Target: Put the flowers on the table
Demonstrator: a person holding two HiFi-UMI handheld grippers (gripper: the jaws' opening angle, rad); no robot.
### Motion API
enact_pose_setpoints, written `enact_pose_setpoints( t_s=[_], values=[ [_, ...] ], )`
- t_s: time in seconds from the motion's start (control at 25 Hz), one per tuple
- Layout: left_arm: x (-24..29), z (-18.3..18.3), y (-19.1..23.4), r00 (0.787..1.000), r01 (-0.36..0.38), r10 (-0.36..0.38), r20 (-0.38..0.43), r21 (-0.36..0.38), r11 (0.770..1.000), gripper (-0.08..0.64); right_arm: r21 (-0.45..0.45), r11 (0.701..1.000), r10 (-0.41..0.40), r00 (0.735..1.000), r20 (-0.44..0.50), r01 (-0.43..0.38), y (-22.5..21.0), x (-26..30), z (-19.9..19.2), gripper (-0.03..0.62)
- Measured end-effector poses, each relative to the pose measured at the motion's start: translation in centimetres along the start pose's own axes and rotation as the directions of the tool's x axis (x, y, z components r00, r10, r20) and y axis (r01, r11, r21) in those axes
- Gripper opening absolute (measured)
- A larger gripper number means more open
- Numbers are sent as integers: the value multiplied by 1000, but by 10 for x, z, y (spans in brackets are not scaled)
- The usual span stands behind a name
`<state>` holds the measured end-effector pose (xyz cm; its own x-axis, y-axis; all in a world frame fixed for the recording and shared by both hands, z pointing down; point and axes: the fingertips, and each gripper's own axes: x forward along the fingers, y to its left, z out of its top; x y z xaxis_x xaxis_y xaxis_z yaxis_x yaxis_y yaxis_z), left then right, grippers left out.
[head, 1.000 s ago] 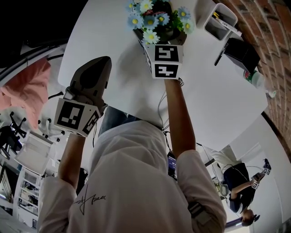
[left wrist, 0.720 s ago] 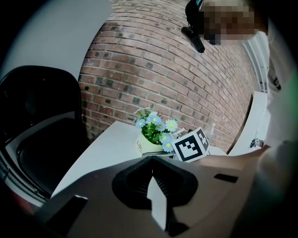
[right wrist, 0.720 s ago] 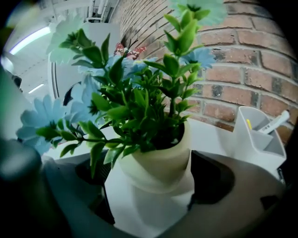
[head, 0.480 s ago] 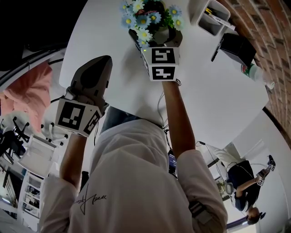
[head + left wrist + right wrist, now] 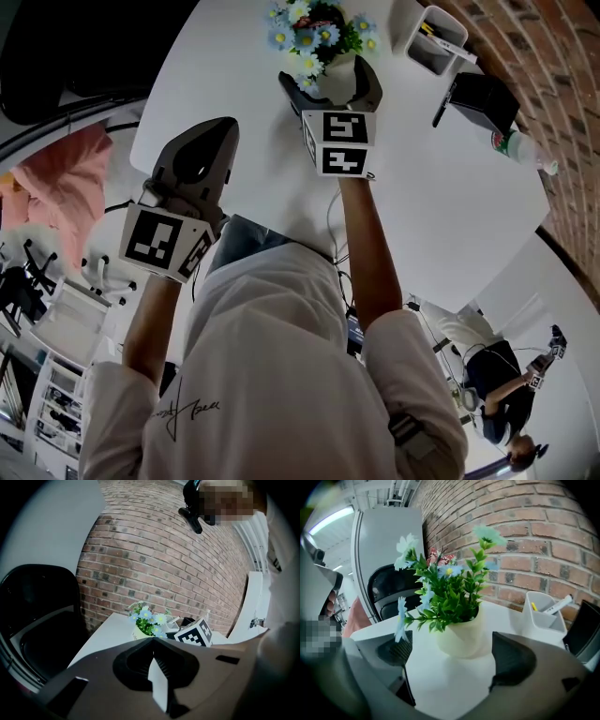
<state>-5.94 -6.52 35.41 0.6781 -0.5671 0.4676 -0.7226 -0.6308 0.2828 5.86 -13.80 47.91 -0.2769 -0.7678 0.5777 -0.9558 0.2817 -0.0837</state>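
Observation:
The flowers (image 5: 317, 36), pale blue and white daisies with green leaves in a cream pot (image 5: 461, 632), stand upright on the white round table (image 5: 234, 75) near its far side. My right gripper (image 5: 330, 84) is open just in front of the pot, a finger (image 5: 511, 658) on either side of the bare tabletop, touching nothing. My left gripper (image 5: 214, 141) hangs over the table's near left edge, jaws shut and empty. In the left gripper view its closed tip (image 5: 152, 641) points toward the flowers (image 5: 147, 620).
A white pen holder (image 5: 434, 39) stands right of the flowers, with a black box (image 5: 483, 98) and a plastic bottle (image 5: 520, 150) further right by the brick wall (image 5: 164, 559). A black chair (image 5: 42, 620) is left of the table. Another person (image 5: 497, 375) is at lower right.
My right gripper has drawn back toward me from the pot, so its open fingers now show apart from it. The pot stays on the table. My left gripper rose slightly.

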Motion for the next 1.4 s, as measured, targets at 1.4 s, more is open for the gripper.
enact_pose_setpoints(
  t_s=[1.4],
  values=[
    [-88,5,-70,991,34,-39,130,40,999,5,6,994,104,991,87,-105,58,-174,13,500]
  ],
)
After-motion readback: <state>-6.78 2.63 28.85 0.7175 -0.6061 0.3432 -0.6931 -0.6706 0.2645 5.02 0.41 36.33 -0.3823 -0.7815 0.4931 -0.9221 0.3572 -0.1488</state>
